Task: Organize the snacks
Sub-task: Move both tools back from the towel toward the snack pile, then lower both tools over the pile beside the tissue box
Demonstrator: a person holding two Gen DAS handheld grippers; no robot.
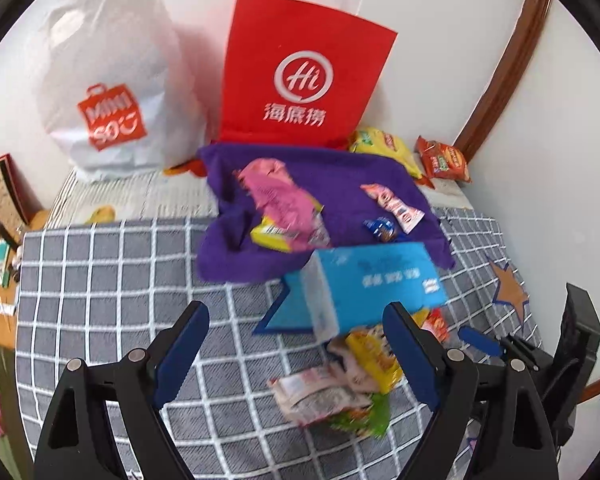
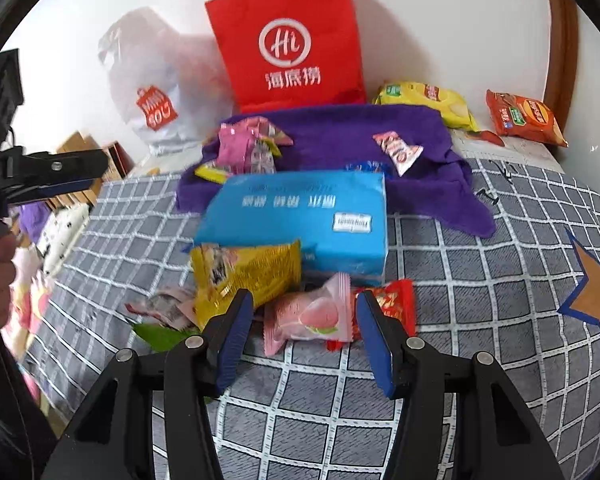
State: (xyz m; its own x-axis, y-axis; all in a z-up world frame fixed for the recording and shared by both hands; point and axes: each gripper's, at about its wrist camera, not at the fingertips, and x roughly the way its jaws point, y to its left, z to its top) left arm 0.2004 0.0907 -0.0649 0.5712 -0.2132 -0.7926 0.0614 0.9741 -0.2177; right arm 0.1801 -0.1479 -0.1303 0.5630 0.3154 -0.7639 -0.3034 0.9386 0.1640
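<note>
Straddling the pink peach candy (image 2: 310,318) at lower centre, the right gripper (image 2: 305,322) stands open, seemingly ready to pinch; the left gripper (image 1: 296,344), wide open, holds nothing near the blue box (image 1: 364,284).

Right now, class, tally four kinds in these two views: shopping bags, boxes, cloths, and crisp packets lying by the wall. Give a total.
Shopping bags: 2 (red paper bag, white plastic bag)
Boxes: 1 (blue box)
Cloths: 1 (purple cloth)
Crisp packets by the wall: 2 (yellow packet, orange-red packet)
Total: 6
</note>
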